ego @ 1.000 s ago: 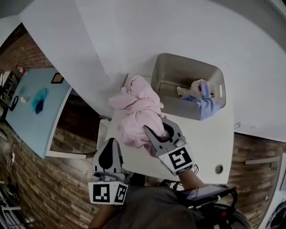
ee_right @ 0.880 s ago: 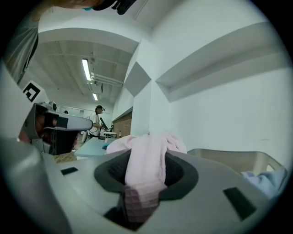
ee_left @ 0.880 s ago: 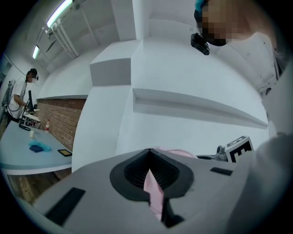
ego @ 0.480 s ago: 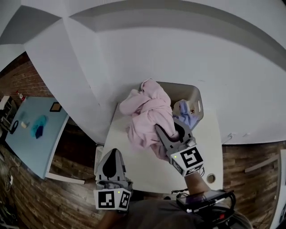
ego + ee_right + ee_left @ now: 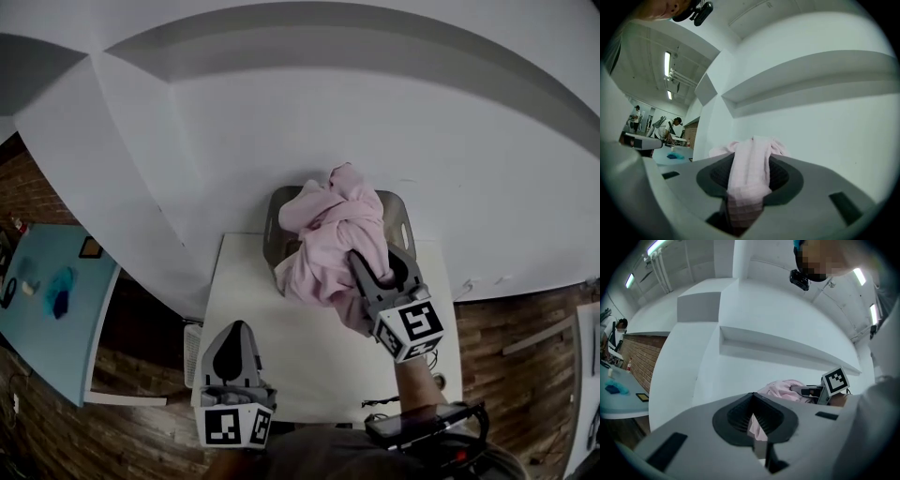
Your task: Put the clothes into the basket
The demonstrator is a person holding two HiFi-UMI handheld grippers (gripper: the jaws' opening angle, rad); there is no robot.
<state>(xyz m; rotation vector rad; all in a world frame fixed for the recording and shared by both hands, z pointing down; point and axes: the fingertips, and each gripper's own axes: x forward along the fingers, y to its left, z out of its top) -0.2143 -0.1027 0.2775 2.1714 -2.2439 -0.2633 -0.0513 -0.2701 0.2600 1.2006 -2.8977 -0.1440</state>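
My right tongs (image 5: 382, 268) are clamped on the pink garment (image 5: 330, 234): in the right gripper view a thick fold of the cloth (image 5: 749, 161) runs down between the two jaws, which are closed part-way onto it and pinch it at their base. The rest of the garment bunches up beyond the jaw tips in a loose heap. From my head view that heap sits over the grey basket (image 5: 275, 225), which stands at the far edge of the white table (image 5: 281, 347), against the white wall. The cloth covers most of the basket's opening, so only its left rim and its right end with the handle slot show. I cannot tell whether the lowest folds touch the basket or the table

My left tongs (image 5: 233, 330) hang low at the near left, above the near edge of the table and well apart from the garment. Their jaws are drawn together to a thin slit and have hold of nothing; through the left gripper view the pink heap (image 5: 783, 389) and my right tongs (image 5: 811, 392) show beyond them, to the right
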